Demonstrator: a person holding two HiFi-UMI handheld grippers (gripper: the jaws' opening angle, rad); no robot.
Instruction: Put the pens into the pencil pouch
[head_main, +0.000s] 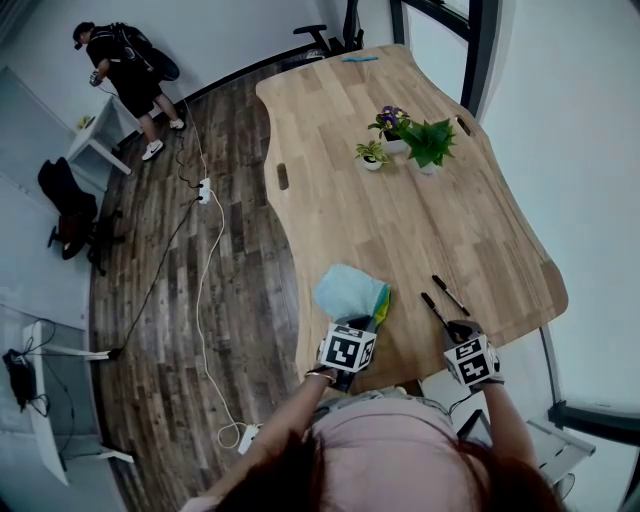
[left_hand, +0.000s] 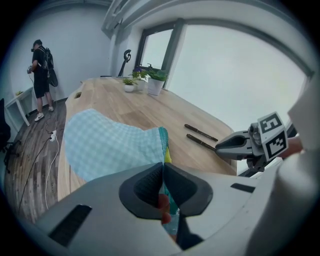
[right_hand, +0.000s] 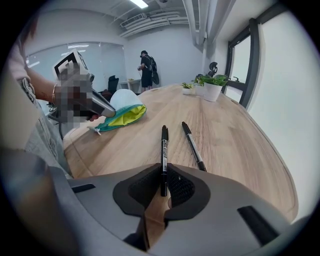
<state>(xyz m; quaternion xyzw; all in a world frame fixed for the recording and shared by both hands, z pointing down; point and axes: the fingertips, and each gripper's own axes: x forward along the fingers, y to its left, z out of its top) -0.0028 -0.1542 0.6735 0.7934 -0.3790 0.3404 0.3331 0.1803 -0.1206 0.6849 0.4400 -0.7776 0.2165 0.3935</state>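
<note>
At the left, the left gripper (left_hand: 163, 167) is pinched shut on the teal edge of the pencil pouch (left_hand: 110, 147), which lies on the table (left_hand: 150, 107); so thin a bite could slip and let the mouth sag shut; its yellow lining shows no pen inside. To the right, the right gripper (right_hand: 163, 172) is closed narrowly on the end of the nearer pen (right_hand: 164, 147), the second pen (right_hand: 192, 142) just beside it; held by its end, it may swivel, drop or knock its neighbour.
</note>
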